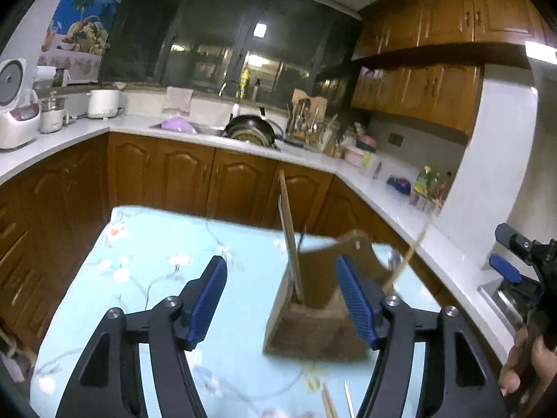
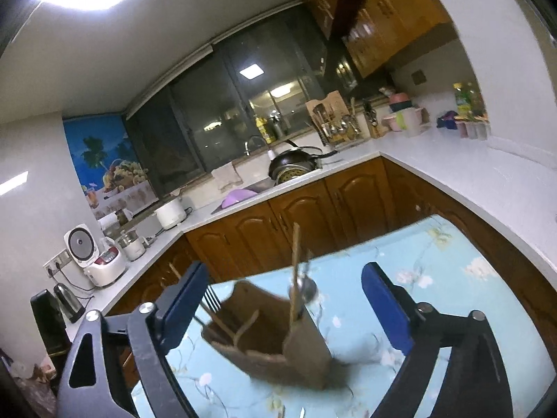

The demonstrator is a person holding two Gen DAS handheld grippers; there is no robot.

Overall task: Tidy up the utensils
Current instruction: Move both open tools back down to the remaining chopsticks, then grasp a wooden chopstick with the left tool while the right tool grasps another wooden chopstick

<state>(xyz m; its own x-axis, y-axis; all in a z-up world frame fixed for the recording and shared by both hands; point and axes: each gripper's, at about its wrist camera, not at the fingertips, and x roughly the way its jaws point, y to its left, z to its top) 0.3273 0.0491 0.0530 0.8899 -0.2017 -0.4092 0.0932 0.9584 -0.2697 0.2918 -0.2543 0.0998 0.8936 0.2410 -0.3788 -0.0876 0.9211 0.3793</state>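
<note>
Both grippers (image 1: 282, 299) (image 2: 283, 304) wide, empty; utensil holder (image 1: 313, 327) btwn; chopsticks (image 1: 329, 402) loose nr edge

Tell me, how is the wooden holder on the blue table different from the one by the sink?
The wooden holder stands on the flowery tablecloth, close by, with only a few utensils. The counter rack stands far off beside the sink, crammed full. Both are wooden and keep utensils upright.
</note>
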